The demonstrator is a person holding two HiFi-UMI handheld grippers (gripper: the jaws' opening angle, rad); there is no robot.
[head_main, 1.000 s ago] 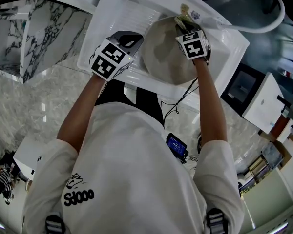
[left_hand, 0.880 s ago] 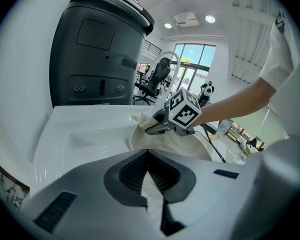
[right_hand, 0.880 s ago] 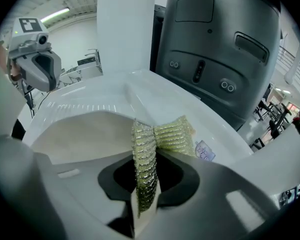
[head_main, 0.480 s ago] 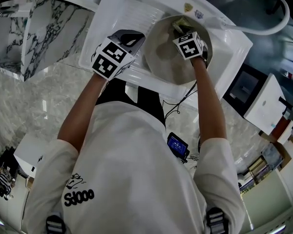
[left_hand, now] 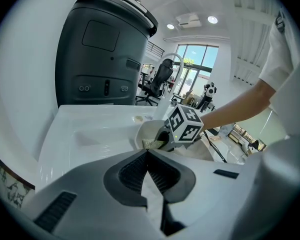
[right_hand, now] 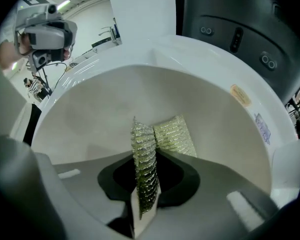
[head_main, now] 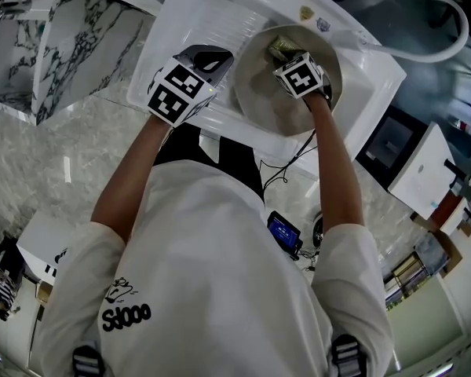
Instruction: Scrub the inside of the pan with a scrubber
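A round cream pan (head_main: 259, 93) lies in the white sink (head_main: 188, 30). My right gripper (head_main: 285, 53) reaches into the pan's far half and is shut on a folded gold-green mesh scrubber (head_main: 279, 47). In the right gripper view the scrubber (right_hand: 172, 134) sticks out past the right gripper (right_hand: 145, 159) and presses on the pan's inner wall (right_hand: 100, 114). My left gripper (head_main: 212, 60) hovers at the pan's left rim, jaws shut with nothing visible between them. From the left gripper (left_hand: 148, 153) I see the pan (left_hand: 145, 130) just ahead.
A marble counter (head_main: 47, 53) runs to the left of the sink. A white curved faucet (head_main: 439, 22) arcs at the far right. A tall dark appliance (left_hand: 105, 49) stands behind the sink. A white box (head_main: 424, 167) sits at the right.
My right gripper has slid the scrubber from the pan's far rim leftward and inward across the pan. The left gripper has hardly moved.
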